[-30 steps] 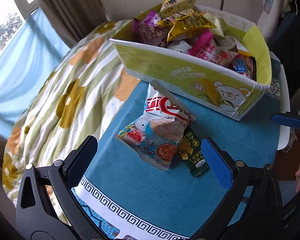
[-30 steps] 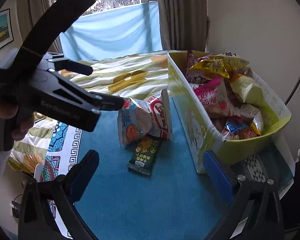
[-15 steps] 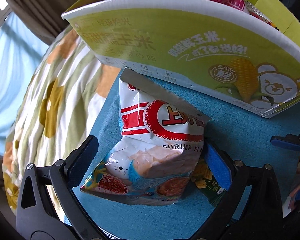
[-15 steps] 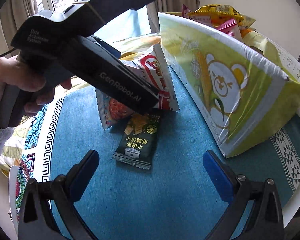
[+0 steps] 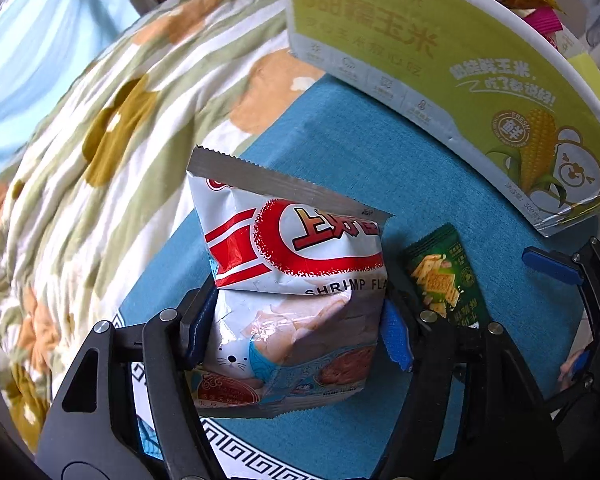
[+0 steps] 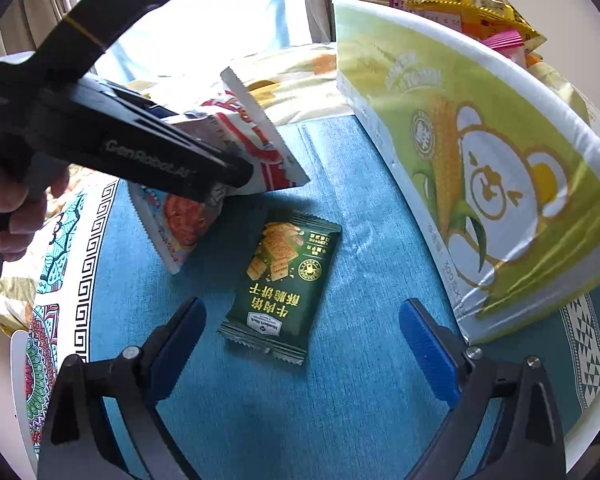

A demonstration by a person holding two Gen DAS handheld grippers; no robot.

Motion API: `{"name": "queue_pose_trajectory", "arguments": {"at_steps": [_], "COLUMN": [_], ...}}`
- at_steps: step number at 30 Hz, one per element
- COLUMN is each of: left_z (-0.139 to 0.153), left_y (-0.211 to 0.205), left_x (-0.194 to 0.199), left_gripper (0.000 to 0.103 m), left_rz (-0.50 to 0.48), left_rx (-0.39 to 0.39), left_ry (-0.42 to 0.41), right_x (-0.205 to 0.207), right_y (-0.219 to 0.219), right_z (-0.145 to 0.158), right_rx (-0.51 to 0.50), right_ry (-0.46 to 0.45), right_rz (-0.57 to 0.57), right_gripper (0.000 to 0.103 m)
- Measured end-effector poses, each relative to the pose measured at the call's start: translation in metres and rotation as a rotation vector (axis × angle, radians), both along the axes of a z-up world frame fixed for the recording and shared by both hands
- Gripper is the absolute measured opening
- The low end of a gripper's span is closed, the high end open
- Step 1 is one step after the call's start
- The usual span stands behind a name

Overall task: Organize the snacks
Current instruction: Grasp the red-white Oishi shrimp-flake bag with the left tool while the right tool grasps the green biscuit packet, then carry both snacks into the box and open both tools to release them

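The shrimp chip bag (image 5: 296,256) sits puffy and crinkled in the lower middle of my left wrist view, silver serrated seal on top, red and white print, resting on a second pale blue snack bag (image 5: 284,364) beneath it. My left gripper (image 5: 296,332) is closing around the pair, blue pads pressing into the foil on both sides, the film dented where they bite. Right of it lies the dark green cracker packet (image 6: 282,280), flat and glossy, alone on the teal cloth (image 6: 360,400) with its woven grain. My right gripper (image 6: 304,356) hangs over that packet's near end, jaws wide and closing, pads not touching it, the packet's lower edge between them. In the upper right of both views stands the green corn-print box (image 6: 480,168), thin card walls with a cartoon bear, heaped with gold and pink wrappers (image 6: 484,16) above its rim. Free teal cloth runs between packet and box wall; the cloth's white key-pattern border (image 6: 88,272) marks the left edge, with the striped floral bedspread (image 5: 112,120) beyond.
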State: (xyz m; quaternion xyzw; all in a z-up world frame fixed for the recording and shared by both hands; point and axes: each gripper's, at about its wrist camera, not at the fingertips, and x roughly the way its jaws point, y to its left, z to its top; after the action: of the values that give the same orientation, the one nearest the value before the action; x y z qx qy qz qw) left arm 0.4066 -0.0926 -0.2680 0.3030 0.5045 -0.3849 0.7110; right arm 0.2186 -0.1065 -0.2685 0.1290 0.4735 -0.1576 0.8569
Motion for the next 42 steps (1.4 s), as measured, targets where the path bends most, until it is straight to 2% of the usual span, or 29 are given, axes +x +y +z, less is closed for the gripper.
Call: {"name": "queue_pose_trajectory", "arguments": {"at_steps": [2,6,8,11,16,21,24,26,28,31,35,42], "left_z": [0.0,0.0,0.001,-0.003,-0.011,-0.012,-0.008,-0.006,-0.001,0.011,0.041,0.121], "left_y": [0.018,0.047,0.055,0.066,0.078,0.088,0.095,0.101,0.107,0.113,0.122,0.11], "left_x": [0.003,0.001,-0.002,-0.001,-0.009,-0.016,-0.022,-0.025,-0.028,-0.029,-0.03,-0.044], "left_gripper": [0.065,0.067,0.069,0.075,0.077,0.068,0.063,0.058,0.057,0.057,0.057,0.057], "left_rz": [0.062,0.165,0.202,0.235,0.256,0.265,0.278,0.288,0.298,0.312,0.34,0.353], "left_rx": [-0.016,-0.043,-0.063,-0.08,-0.084,-0.098,-0.116,-0.136,-0.146,-0.169,-0.218,-0.325], "left_ry": [0.028,0.079,0.094,0.128,0.15,0.143,0.135,0.138,0.136,0.121,0.109,0.048], "right_x": [0.007,0.019,0.026,0.041,0.052,0.056,0.061,0.064,0.063,0.06,0.046,0.017], "right_y": [0.001,-0.001,-0.001,0.006,0.011,0.014,0.016,0.02,0.022,0.025,0.028,0.024], "right_z": [-0.002,-0.008,-0.012,-0.022,-0.028,-0.029,-0.028,-0.028,-0.027,-0.017,0.013,0.096], "right_rx": [0.007,0.004,0.006,0.014,-0.031,-0.051,-0.057,-0.063,-0.058,-0.069,-0.076,-0.067], "right_ry": [0.017,0.041,0.056,0.082,0.102,0.095,0.083,0.085,0.082,0.058,0.01,-0.114], "right_rz": [0.007,0.015,0.016,0.022,0.032,0.041,0.056,0.062,0.066,0.07,0.08,0.093], "right_gripper": [0.089,0.087,0.081,0.071,0.068,0.059,0.043,0.041,0.041,0.041,0.041,0.041]}}
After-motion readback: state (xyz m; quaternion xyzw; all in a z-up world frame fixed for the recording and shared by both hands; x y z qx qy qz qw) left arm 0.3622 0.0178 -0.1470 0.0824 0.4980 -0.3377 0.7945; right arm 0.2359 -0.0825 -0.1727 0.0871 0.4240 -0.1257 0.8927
